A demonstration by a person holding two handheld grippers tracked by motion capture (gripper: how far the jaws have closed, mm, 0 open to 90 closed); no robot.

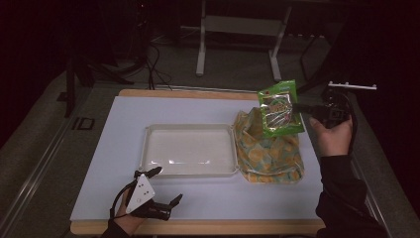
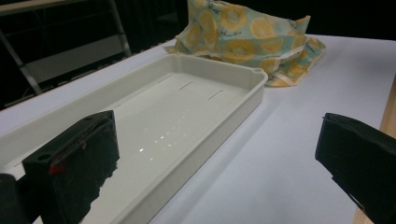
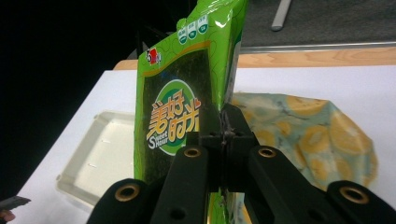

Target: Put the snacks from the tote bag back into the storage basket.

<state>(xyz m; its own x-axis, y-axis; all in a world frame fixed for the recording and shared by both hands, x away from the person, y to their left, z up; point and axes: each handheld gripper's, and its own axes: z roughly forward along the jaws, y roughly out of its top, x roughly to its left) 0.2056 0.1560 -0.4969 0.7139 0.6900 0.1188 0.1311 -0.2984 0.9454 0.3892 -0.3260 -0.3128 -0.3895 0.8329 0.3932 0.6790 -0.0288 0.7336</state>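
Snack packet [image 1: 280, 110] above bag [image 1: 270, 153], beside tray [image 1: 188, 171]

left gripper [image 1: 166, 186]: low, fingers wide apart | right gripper [image 1: 297, 108]: raised, fingers clamped together

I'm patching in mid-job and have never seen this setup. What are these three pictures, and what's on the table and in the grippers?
No robot here: a person holds a two-jaw gripper in each hand. The high view looks down on the table from above; the other two come from cameras riding on each gripper.

On the white board lie an empty white tray and, right of it, a yellow-and-blue patterned bag.

The right gripper is shut on the edge of a green snack packet, held up in the air above the patterned bag. The left gripper rests low near the tray's front corner, jaws open, holding nothing.
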